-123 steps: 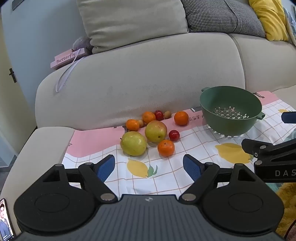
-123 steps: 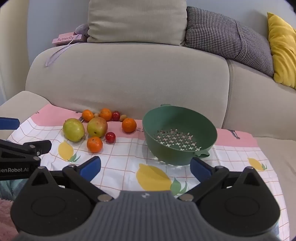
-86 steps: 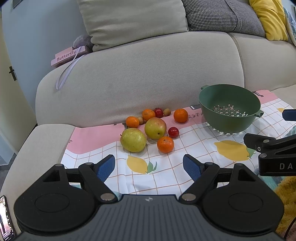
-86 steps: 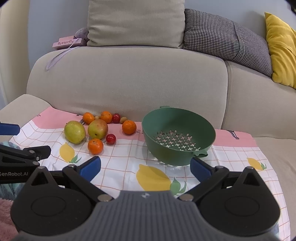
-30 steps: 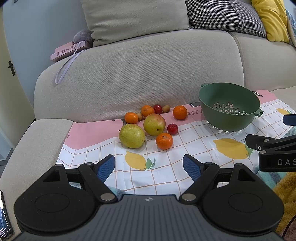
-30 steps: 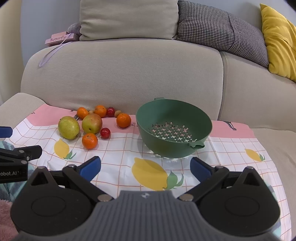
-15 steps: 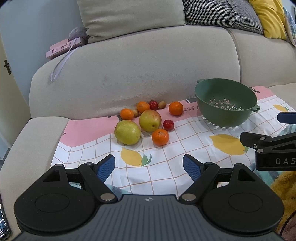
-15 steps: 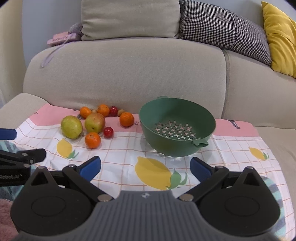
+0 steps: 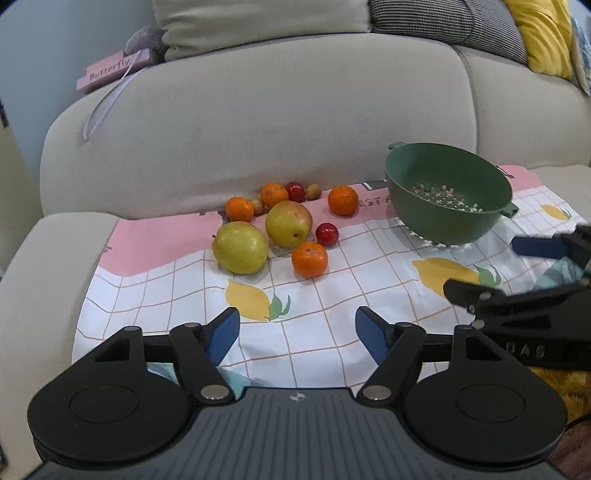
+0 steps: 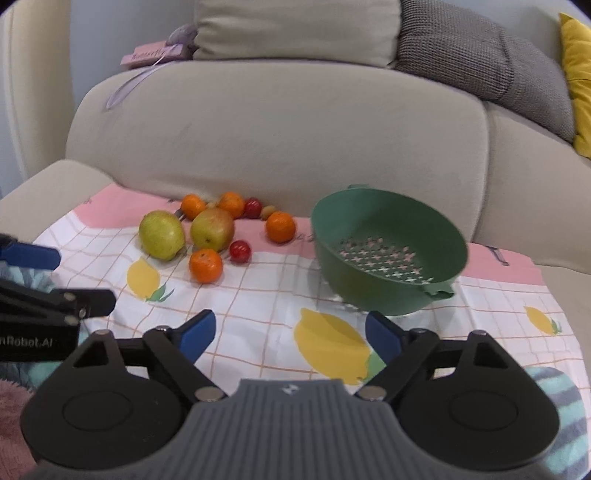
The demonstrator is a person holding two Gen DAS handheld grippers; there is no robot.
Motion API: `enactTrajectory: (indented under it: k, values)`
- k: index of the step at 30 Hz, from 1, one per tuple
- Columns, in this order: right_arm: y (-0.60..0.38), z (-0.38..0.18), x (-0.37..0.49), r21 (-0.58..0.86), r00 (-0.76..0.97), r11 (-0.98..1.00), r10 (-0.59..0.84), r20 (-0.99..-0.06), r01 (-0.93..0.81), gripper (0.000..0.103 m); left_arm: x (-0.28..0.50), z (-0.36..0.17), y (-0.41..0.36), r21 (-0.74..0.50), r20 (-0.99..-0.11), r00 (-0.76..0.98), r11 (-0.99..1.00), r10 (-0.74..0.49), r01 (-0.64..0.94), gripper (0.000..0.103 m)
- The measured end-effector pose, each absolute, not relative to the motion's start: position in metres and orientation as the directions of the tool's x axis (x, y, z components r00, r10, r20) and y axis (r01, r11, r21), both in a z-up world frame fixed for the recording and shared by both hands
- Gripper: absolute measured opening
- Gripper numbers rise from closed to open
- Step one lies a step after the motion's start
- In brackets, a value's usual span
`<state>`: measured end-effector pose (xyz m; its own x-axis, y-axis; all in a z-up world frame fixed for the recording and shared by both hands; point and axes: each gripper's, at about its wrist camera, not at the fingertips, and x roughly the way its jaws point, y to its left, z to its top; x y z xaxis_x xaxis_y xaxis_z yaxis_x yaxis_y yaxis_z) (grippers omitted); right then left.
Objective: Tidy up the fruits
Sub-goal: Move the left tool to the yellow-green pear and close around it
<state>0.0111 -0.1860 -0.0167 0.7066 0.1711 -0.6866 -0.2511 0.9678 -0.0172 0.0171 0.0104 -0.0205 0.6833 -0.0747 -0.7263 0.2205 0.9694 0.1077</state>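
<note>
— What are your jaws doing?

— Your left gripper [image 9: 297,330] stands wide with nothing between its blue pads, low over the near edge of the lemon-print cloth [image 9: 325,295]. Your right gripper [image 10: 286,334] is just as wide and bare, over a printed lemon on the same cloth.

— And the fruit?

— It lies in a cluster on the far left part of the cloth, well ahead of your left jaws. Nearest you is an orange [image 9: 309,259]; left of it the green pear [image 9: 240,247], behind it the apple [image 9: 289,223] with a small red fruit [image 9: 327,233] on its right. More oranges and small fruits sit at the far edge against the sofa back. One orange [image 9: 343,200] lies apart, nearer the colander.

— The colander?

— The green colander [image 10: 388,254] rests tilted on the right part of the cloth, empty, just beyond your right jaws.

— The room?

— The cloth covers the seat of a beige sofa [image 10: 280,125]. Cushions line the top: beige, checked [image 10: 480,62], yellow [image 9: 543,33]. A pink book [image 9: 110,72] reading "Butterfly" sits on the far left of the sofa back.
</note>
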Motion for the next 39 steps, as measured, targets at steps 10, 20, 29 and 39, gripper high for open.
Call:
enactTrajectory:
  k: [10, 20, 29, 39]
  values:
    - [-0.165, -0.032, 0.042, 0.021, 0.656, 0.938, 0.258, -0.709, -0.346, 0.05, 0.049, -0.023, 0.029, 0.109, -0.715, 0.698, 0.979, -0.041, 0.17, 0.067]
    - [-0.142, -0.046, 0.099, 0.03, 0.666, 0.902, 0.341, -0.664, -0.431, 0.048, 0.102, -0.026, 0.057, 0.121, -0.693, 0.721, 0.986, 0.003, 0.111, 0.067]
    - [-0.115, -0.058, 0.154, 0.044, 0.639, 0.879, 0.378, -0.67, -0.474, 0.064, 0.151, -0.043, 0.066, 0.018, -0.784, 0.616, 0.987, -0.085, 0.159, 0.079]
    - [-0.099, -0.081, 0.2, 0.063, 0.579, 0.862, 0.391, -0.716, -0.504, 0.065, 0.187, -0.065, 0.085, -0.148, -0.828, 0.538, 0.987, -0.156, 0.058, 0.079]
